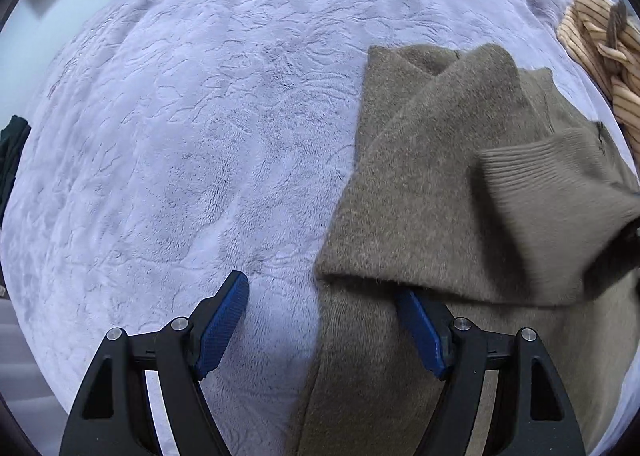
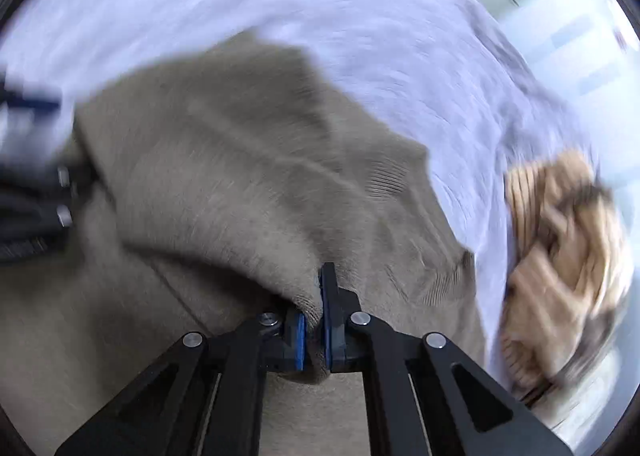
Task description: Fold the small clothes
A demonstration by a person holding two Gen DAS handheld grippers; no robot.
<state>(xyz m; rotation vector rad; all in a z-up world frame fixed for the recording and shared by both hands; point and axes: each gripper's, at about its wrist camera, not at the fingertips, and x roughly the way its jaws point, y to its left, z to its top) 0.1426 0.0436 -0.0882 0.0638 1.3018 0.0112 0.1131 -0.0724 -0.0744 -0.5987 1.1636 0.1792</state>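
In the left wrist view, the left gripper [image 1: 320, 312] is seen spread wide, its 2 blue-padded fingers [image 1: 222, 326] well apart and nothing clamped between them. A taupe knit sweater [image 1: 436, 192] is spread ahead and to the right of the tool on a lavender plush blanket [image 1: 192, 128]; the right finger is tucked under a folded edge of it, while the left finger rests over bare blanket. A ribbed cuff [image 1: 560, 176] is draped across the sweater further right. A tan striped garment [image 1: 600, 56] is seen far ahead to the right.

In the right wrist view, heavily blurred, the right gripper [image 2: 314, 320] is drawn narrow, with a fold of the sweater [image 2: 248, 160] pinched between its pads. What appears to be the other gripper is glimpsed at far left. The striped garment [image 2: 560, 256] lies to the right.
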